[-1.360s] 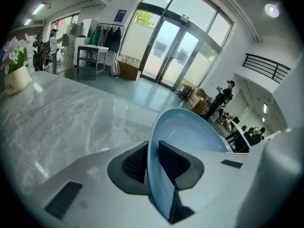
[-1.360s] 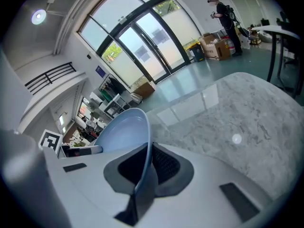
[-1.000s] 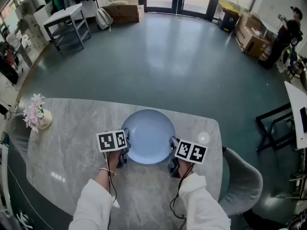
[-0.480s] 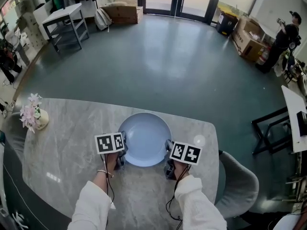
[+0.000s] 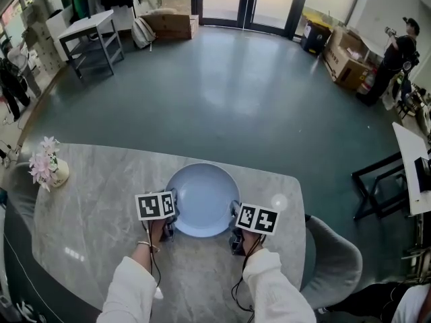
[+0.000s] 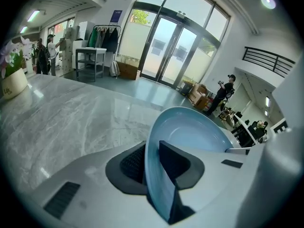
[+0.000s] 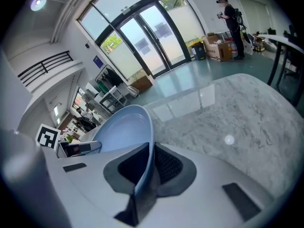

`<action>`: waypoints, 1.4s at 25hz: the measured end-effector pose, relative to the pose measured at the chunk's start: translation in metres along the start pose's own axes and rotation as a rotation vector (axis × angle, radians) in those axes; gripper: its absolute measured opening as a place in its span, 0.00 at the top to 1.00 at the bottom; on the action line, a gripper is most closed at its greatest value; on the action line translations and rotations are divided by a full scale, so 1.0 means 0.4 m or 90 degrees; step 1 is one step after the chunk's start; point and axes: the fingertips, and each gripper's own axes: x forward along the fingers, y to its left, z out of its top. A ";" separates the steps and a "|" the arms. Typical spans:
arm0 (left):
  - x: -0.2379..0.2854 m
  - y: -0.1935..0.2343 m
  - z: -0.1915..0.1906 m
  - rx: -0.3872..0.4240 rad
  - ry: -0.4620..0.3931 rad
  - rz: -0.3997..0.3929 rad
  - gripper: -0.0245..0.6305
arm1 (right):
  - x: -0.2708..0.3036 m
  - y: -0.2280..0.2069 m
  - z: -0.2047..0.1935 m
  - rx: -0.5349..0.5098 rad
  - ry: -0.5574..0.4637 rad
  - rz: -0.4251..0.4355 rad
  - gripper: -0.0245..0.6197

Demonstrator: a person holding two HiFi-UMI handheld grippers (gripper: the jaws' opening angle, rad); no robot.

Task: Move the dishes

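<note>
A light blue plate [image 5: 202, 197] lies on the marble table [image 5: 94, 221] just ahead of both hands. My left gripper [image 5: 172, 215] has the plate's left rim between its pads; its jaws have just been opening a little, and the rim [image 6: 156, 175] still sits against the pads. My right gripper [image 5: 235, 225] is shut on the right rim [image 7: 145, 170]. In the left gripper view the plate [image 6: 199, 132] curves away to the right. The right gripper view has the plate [image 7: 121, 132] curving off to the left.
A small vase of pink flowers [image 5: 47, 167] stands at the table's far left end. A grey chair [image 5: 333, 258] sits at the table's right end. Beyond the table lies open green floor with boxes, a metal table and people far off.
Both hands and the plate keep their place on the table. Only the head view has drifted slightly.
</note>
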 end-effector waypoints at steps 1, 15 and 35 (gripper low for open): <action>-0.001 0.001 -0.001 0.002 -0.001 0.001 0.87 | -0.001 -0.001 0.001 0.000 -0.003 -0.001 0.85; -0.062 -0.011 0.011 0.051 -0.007 0.017 0.73 | -0.053 -0.025 0.023 0.035 -0.050 -0.019 0.69; -0.480 -0.197 -0.100 0.054 -0.071 -0.103 0.73 | -0.394 0.104 -0.020 0.139 -0.213 0.012 0.82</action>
